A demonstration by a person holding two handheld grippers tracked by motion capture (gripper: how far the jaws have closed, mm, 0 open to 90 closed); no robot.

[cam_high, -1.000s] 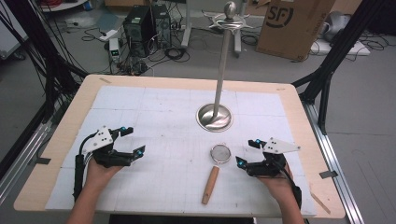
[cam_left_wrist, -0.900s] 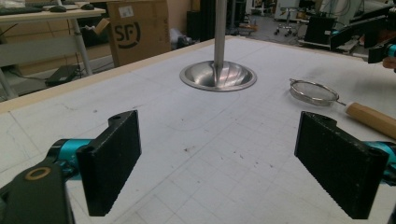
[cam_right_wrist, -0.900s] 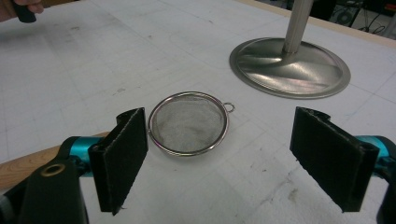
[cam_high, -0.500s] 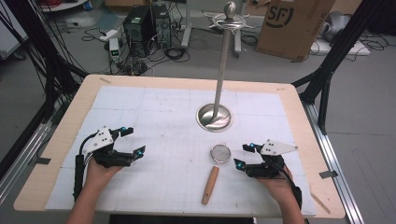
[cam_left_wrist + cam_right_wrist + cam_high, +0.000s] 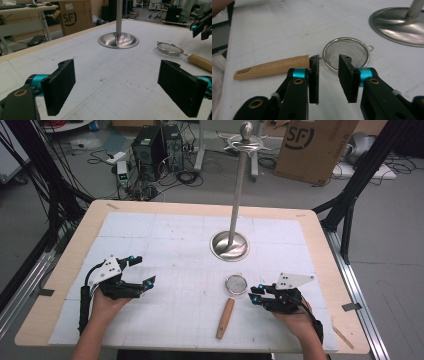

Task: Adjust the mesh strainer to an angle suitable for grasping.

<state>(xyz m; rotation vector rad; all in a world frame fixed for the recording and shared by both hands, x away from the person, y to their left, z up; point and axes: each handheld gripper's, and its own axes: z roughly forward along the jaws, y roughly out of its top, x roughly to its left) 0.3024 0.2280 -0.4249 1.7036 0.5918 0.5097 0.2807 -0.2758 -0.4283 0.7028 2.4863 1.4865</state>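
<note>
The table (image 5: pixel 165 227) carries a white gridded mat, and its far middle holds the tall stand (image 5: pixel 235 205), a steel post on a dished round base with hooks at the top, likely meant for hanging a utensil. Nearer the person lies the strainer (image 5: pixel 236 284): mesh bowl toward the stand, wooden handle (image 5: pixel 225 317) running back toward the table's near edge, flat on the mat and untouched.

The left gripper (image 5: pixel 137 272) sits well apart from it on the left side of the mat, jaws spread wide with nothing between them, as its own view confirms; it looks parked, waiting.

The right gripper (image 5: pixel 255 292) sits just beside the strainer, aimed at the point where bowl meets handle. Its jaws have just been closing and now stand narrow but not together, with only bare mat between them; in its own view the bowl's rim (image 5: pixel 347 53) lies just past the tips. That narrowing looks like sizing for the thin neck, a spot that would give control when lifting toward the hooks.
</note>
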